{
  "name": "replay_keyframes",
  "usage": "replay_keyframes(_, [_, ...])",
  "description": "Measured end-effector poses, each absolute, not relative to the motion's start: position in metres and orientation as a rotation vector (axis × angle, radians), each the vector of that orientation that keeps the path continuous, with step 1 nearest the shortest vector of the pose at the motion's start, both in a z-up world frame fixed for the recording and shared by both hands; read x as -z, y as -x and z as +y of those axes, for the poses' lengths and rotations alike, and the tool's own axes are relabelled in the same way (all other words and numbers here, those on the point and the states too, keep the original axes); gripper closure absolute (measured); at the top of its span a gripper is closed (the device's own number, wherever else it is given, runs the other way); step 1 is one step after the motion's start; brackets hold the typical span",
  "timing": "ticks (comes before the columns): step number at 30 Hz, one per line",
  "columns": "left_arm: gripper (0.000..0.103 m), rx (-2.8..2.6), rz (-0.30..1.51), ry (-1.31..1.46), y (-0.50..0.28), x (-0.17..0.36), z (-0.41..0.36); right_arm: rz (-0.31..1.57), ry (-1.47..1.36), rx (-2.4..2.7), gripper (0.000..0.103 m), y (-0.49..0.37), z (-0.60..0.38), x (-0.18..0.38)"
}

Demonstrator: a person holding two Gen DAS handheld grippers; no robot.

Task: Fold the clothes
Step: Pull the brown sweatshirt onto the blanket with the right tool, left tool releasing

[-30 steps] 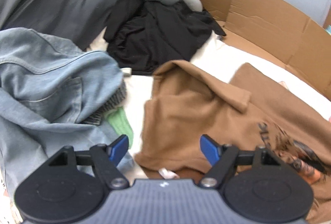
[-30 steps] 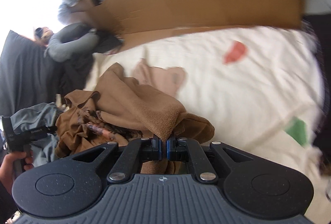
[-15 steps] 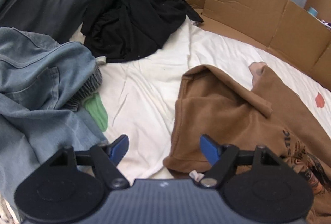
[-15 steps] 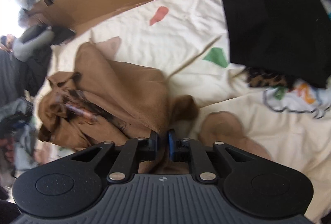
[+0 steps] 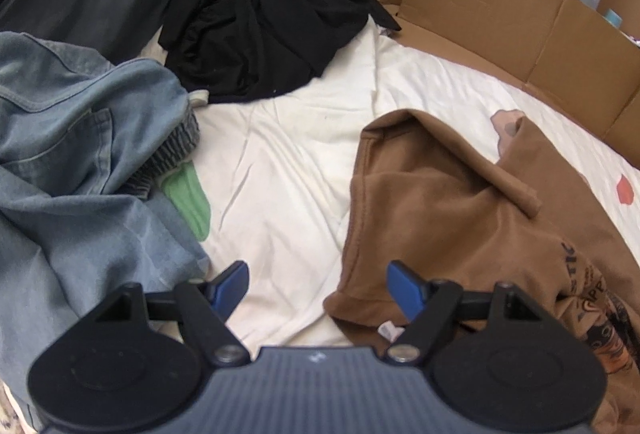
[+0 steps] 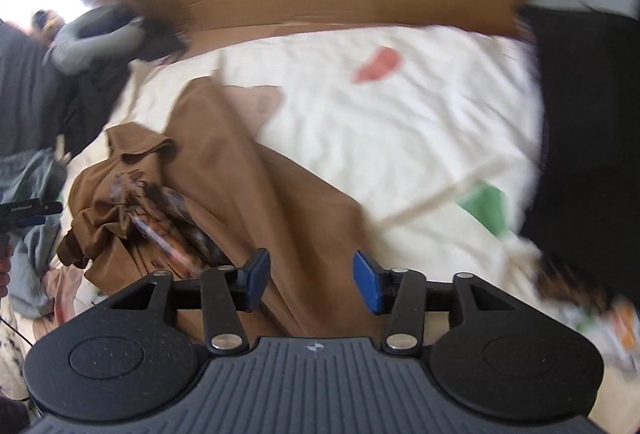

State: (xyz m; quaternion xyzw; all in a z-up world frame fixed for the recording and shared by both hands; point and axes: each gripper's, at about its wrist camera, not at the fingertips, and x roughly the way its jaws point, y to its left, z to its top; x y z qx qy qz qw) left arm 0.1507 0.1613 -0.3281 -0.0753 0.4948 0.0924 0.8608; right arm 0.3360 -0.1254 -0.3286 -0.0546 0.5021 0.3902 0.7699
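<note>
A second ago my right gripper (image 6: 311, 280) was pinched tight on a fold of the brown sweatshirt (image 6: 256, 193); its jaws have just been opening and now stand apart, the cloth lying loose beneath them with neither pad pressing it. My left gripper (image 5: 317, 290) is spread wide as before and holds nothing, its tips over the white sheet (image 5: 288, 169) and the sweatshirt's near hem.

The sweatshirt lies crumpled in the middle of the sheet, its dark print bunched on one side.

Only the left view shows the blue jeans (image 5: 68, 161), the green sock (image 5: 188, 197) poking out beside them, and the black garment (image 5: 260, 33) further back. Only the right view, blurred, shows a black cloth (image 6: 588, 153) along the sheet's edge and the sheet's red and green patches. Both catch the cardboard wall (image 5: 500, 13).
</note>
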Motion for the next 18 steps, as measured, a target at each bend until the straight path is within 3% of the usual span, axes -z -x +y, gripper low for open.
replay_keyframes(18, [0.024, -0.132, 1.097, 0.161, -0.142, 0.352, 0.141, 1.000, 0.309, -0.996, 0.040, -0.354, 0.019, 0.380])
